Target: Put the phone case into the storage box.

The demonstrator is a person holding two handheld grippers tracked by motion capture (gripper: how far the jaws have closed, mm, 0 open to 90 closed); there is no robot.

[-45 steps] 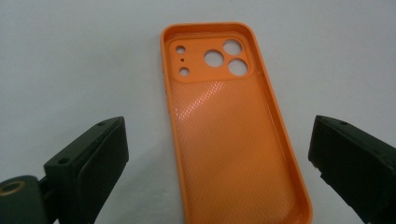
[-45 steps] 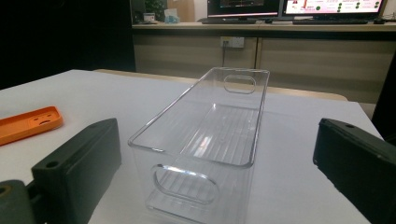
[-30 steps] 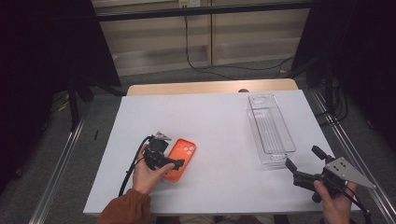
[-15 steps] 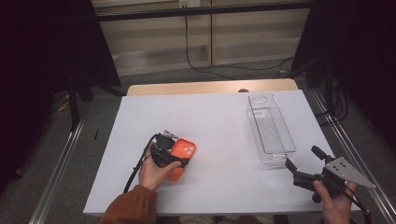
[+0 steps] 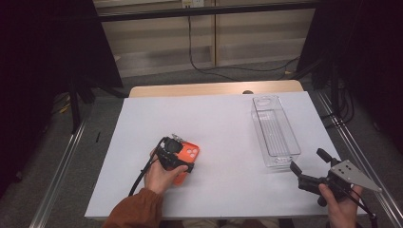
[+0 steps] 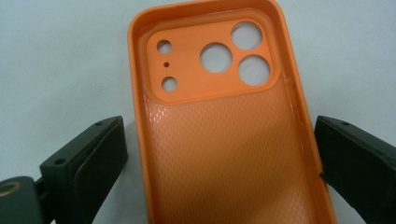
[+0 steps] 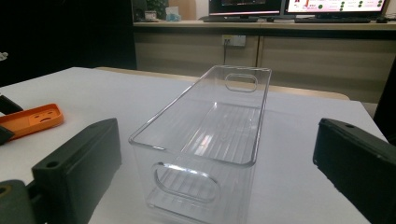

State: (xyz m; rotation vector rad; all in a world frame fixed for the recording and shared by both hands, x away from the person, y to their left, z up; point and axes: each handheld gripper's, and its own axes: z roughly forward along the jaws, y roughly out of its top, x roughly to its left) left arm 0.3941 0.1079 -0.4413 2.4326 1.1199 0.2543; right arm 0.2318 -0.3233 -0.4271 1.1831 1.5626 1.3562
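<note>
Phone case [image 6: 224, 140] between left gripper [image 6: 219, 163] jaws

We see a white table [image 5: 223, 118] with a wooden edge [image 5: 190, 89] along its far side. Beyond it, we see a black cable [image 5: 189, 42] trailing down to the grey floor, and lit monitors [image 7: 336, 5] on a counter above a wall socket [image 7: 233, 40].

Orange case [image 6: 224, 140] — fine dimpled texture inside, smooth around the camera holes. Clear, colourless bin [image 7: 210, 135] with a ribbed floor. White worktop [image 5: 223, 123], pale wood at the far edge. Black jaws on both hand-held grippers — grey plate [image 5: 354, 174] on the right one. Rust-orange sleeve [image 5: 135, 211].
</note>
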